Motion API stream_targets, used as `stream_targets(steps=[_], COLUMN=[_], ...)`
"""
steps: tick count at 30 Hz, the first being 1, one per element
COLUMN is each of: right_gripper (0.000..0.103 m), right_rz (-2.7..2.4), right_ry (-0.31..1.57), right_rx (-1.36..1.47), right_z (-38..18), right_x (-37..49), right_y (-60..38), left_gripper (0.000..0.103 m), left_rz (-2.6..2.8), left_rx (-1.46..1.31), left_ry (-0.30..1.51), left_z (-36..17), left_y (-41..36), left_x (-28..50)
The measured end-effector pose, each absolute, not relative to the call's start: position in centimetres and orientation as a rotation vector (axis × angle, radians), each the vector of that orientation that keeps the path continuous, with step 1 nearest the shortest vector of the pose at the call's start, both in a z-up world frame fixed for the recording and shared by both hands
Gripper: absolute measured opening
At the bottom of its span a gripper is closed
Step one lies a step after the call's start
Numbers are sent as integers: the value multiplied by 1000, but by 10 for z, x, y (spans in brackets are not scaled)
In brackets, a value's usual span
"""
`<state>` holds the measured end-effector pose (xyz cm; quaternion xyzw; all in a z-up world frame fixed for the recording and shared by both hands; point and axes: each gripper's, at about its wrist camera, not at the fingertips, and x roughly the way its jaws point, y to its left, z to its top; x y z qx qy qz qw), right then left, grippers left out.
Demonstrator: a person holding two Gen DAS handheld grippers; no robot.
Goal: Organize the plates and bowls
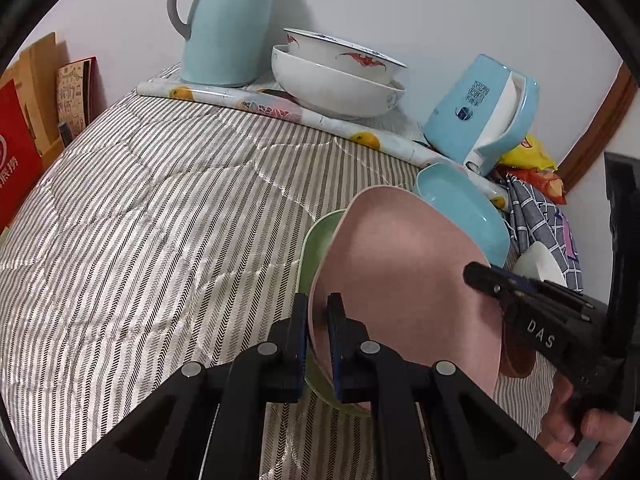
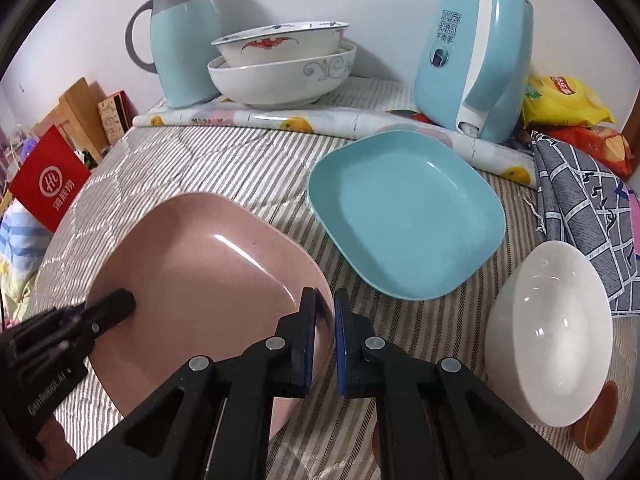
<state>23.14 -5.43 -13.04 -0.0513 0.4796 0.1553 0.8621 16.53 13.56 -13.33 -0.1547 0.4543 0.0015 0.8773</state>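
The pink plate [image 2: 200, 276], glossy, square with rounded corners, is tilted over a green plate [image 1: 316, 248] on the striped quilt [image 1: 160, 220]. The left gripper [image 1: 318, 320] pinches its near rim; the right gripper [image 2: 325, 320] seems clamped on the opposite rim.

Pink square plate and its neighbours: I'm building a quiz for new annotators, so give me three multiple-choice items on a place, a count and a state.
1. What lies directly under the pink square plate?
A. a green plate
B. the plain white bowl
C. a red bag

2. How many bowls are nested beside the pale blue jug?
A. one
B. two
C. four

3. How is the pink plate held?
A. by neither gripper
B. by the right gripper only
C. by both grippers, on opposite rims

Answers:
1 A: the green plate peeks out beneath it in the left wrist view.
2 B: a bat-patterned bowl sits inside a larger white bowl.
3 C: the left gripper and right gripper each clamp a rim.
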Motion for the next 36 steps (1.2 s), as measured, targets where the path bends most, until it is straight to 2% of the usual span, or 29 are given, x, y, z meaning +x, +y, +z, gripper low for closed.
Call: stream_targets(steps=[5,8,9,10,14,15,17,25,29,36], right_gripper=[10,24,34,39,39,39,39,43,51,55], right_rz=[320,299,296,296,295,292,289,280,255,181], right_ry=[997,985,983,978,969,966,963,951,928,895], right_rx=[-135,-123,-111,-103,-96,-93,-79,-51,-28,2], right_z=[-129,-125,-124,-122,-118,-116,-114,-105,-97,-84], right_x=[234,236,236,235,229,227,222,203,190,178], right_y=[-51,-55,-58,-59,-64,-66,-72,-92,-108,-142], left_gripper=[12,24,28,30,47,55,62,63,63,63], left_rz=[-10,-39,-43,-44,-46,-38,-28,-17,-10,-14], left_rx=[-329,-342,-346,-344,-329,-323,-304,-305,-300,-280], left_ry=[962,975,974,975,968,965,952,927,909,884], left_z=[-134,-133,-132,-132,-127,-126,-121,-108,-100,-87], left_y=[136,136,136,135,130,129,128,126,119,99], left_x=[167,166,165,164,160,159,155,145,142,145])
